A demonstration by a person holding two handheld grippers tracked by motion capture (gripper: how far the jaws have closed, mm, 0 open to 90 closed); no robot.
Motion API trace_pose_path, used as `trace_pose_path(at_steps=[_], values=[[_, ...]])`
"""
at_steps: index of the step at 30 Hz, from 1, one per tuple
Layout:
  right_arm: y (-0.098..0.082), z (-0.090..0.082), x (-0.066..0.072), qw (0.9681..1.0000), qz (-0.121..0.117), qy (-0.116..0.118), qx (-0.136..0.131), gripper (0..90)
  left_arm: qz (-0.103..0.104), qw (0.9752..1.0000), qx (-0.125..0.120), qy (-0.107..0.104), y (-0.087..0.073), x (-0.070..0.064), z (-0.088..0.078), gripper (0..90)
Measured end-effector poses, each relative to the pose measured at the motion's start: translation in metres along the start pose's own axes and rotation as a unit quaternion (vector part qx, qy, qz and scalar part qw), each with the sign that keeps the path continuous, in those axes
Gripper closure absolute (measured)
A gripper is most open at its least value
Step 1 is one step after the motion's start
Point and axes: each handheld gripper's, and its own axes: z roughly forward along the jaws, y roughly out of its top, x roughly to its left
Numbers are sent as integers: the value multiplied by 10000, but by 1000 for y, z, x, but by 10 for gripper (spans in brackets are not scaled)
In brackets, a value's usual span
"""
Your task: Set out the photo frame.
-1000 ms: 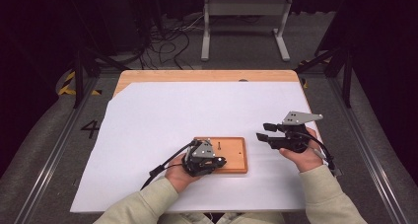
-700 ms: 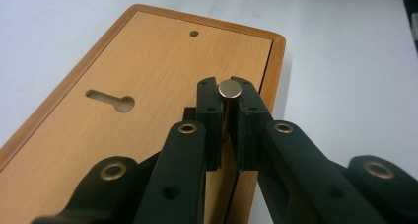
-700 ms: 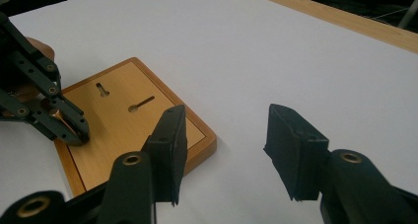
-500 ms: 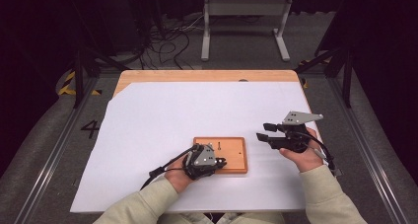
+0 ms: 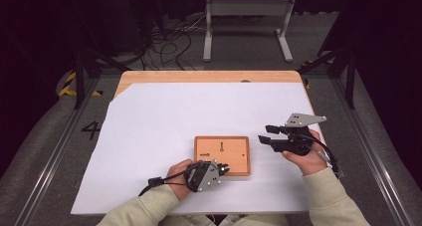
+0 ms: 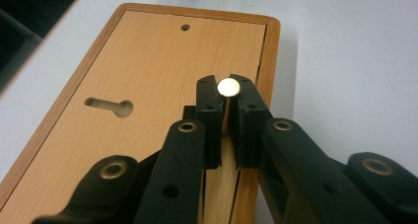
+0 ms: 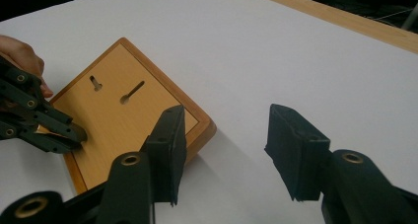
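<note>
A small wooden board (image 5: 235, 157) with keyhole slots (image 5: 221, 146) lies on the white sheet. My left gripper (image 5: 222, 169) sits at the board's near edge, shut on a thin metal pin (image 6: 228, 87) with a round shiny head, held upright between the pads over the board (image 6: 148, 61). My right gripper (image 5: 265, 133) hovers just right of the board, jaws apart with nothing between them. The right gripper view looks past my right gripper (image 7: 226, 150) at the board (image 7: 113, 120), its two slots (image 7: 132, 92) and the left gripper (image 7: 64, 135).
A white sheet (image 5: 164, 121) covers most of the wooden table (image 5: 209, 76). Beyond the far edge stand a metal frame (image 5: 246, 17) and loose cables (image 5: 164, 42) on the floor. Rails run along both sides of the table.
My left gripper has drawn back toward the person, from over the board's left part to its near edge, still holding the pin. The right gripper and board have stayed put.
</note>
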Motion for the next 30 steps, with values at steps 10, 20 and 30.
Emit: trace_pose_path(at_steps=[10,20,30], values=[[11,14,10,9972,269,556,411,366,-11,10000,-40,61,-1,-4,-1,841],[19,46,9,9872,499,961,1168,231,-1,10000,-52,77,-2,-5,-1,840],[17,75,5,9766,608,1225,1658,214,21,9999,-77,93,-2,-7,-1,840]])
